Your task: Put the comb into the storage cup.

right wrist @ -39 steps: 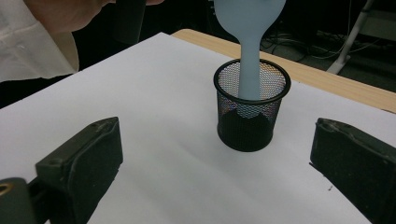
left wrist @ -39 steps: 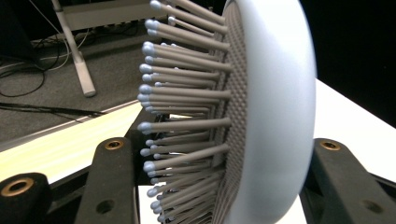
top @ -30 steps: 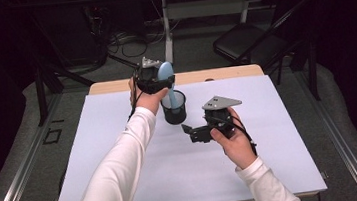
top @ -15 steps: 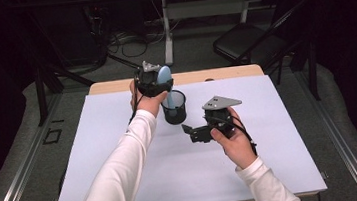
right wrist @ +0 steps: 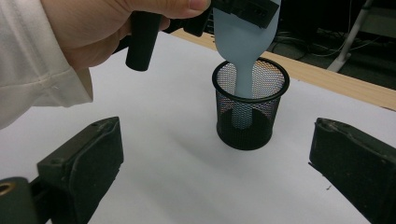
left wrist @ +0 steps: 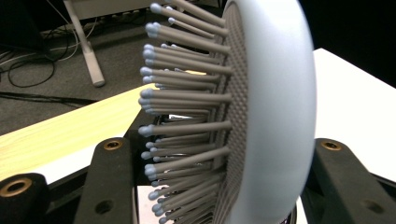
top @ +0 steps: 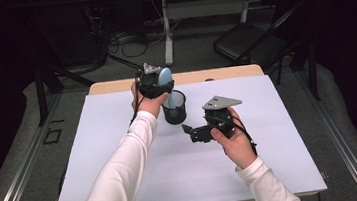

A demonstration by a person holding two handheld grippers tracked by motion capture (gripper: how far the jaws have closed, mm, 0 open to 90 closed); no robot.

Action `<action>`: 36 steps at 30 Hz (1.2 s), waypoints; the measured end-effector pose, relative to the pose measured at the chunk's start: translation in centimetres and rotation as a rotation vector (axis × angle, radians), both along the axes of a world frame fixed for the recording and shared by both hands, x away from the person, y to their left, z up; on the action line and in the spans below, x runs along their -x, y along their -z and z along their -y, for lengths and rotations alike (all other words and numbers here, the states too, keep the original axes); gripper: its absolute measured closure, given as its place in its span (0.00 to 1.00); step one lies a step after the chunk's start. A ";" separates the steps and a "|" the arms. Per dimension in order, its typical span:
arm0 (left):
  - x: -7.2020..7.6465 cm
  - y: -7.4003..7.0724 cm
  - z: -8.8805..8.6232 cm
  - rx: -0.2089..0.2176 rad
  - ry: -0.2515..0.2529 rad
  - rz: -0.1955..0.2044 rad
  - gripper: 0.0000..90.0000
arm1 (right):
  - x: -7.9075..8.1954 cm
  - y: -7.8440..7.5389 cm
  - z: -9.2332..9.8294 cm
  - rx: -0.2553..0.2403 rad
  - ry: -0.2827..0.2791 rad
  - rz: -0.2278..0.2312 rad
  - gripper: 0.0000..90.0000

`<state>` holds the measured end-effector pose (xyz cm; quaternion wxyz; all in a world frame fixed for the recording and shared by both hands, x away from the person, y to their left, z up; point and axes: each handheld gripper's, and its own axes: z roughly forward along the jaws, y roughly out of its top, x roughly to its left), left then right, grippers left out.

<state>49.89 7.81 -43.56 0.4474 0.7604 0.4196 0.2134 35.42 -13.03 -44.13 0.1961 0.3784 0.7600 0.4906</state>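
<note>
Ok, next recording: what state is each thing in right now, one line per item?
Pale blue plastic hairbrush: upright, handle down inside the cup, head clamped in the left hand-held gripper.
Black wire-mesh cup: standing upright on the white table cover.
Left hand-held gripper: shut on the brush head, above the cup.
Right hand-held gripper: open, holding nothing, jaws pointed at the cup.

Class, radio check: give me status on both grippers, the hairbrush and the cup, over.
Left gripper shut on hairbrush, handle down inside mesh cup. Right gripper open, holding nothing, near the cup. Nothing blocking on the table.
</note>
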 end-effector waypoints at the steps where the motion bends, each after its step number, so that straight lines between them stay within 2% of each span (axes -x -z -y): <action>1: 0.0 0.0 0.0 -0.001 0.004 0.002 0.53 | 0.0 0.0 0.0 0.000 0.001 0.000 0.03; 22: 0.3 0.1 0.8 -0.030 0.017 0.019 0.52 | 0.0 0.0 -0.1 0.002 -0.002 0.000 0.03; 36: 0.2 0.1 0.6 -0.018 0.004 0.008 0.44 | 0.0 0.1 -0.1 0.004 -0.003 0.000 0.03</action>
